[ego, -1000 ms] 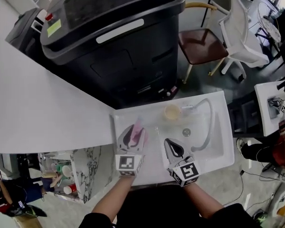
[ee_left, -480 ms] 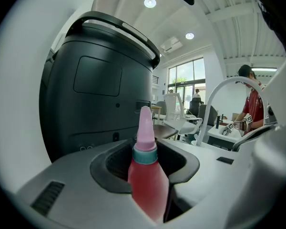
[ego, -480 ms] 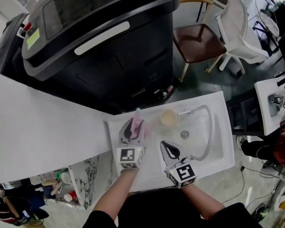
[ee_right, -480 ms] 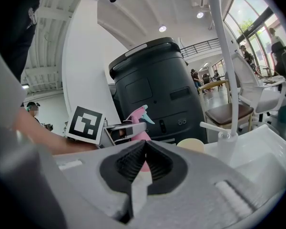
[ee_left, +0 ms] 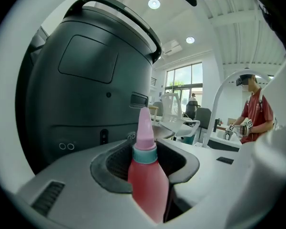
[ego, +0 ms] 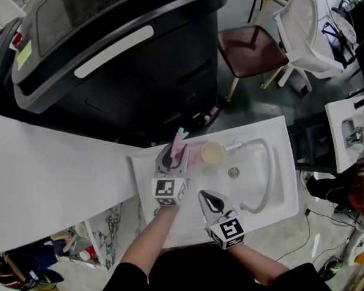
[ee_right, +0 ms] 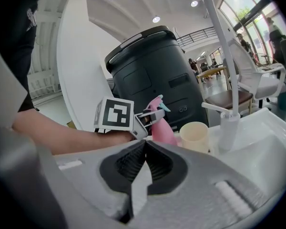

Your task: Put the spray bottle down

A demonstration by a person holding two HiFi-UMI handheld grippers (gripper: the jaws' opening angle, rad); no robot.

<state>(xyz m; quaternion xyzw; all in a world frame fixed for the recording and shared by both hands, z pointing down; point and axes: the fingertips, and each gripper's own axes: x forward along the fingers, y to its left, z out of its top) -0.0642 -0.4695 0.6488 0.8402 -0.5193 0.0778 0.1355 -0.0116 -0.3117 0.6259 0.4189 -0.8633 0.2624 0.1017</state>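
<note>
My left gripper (ego: 171, 157) is shut on a pink spray bottle (ego: 180, 147) with a teal collar, near the far edge of the white sink counter (ego: 147, 173). In the left gripper view the bottle (ee_left: 146, 175) stands upright between the dark pads, nozzle up. The right gripper view shows the same bottle (ee_right: 162, 128) low over the counter beside a cream cup (ee_right: 195, 135); whether its base touches is hidden. My right gripper (ego: 207, 200) is shut and empty, nearer the front edge, its pads meeting (ee_right: 144, 146).
The cream cup (ego: 211, 153) stands just right of the bottle. A curved white faucet (ego: 262, 162) arches over the sink basin (ego: 233, 173). A large black machine (ego: 115, 53) rises just behind the counter. A brown chair (ego: 252, 50) stands further back.
My left gripper has carried the spray bottle away from me and lower, toward the counter's far edge beside the cup. My right gripper has sunk a little and stays shut.
</note>
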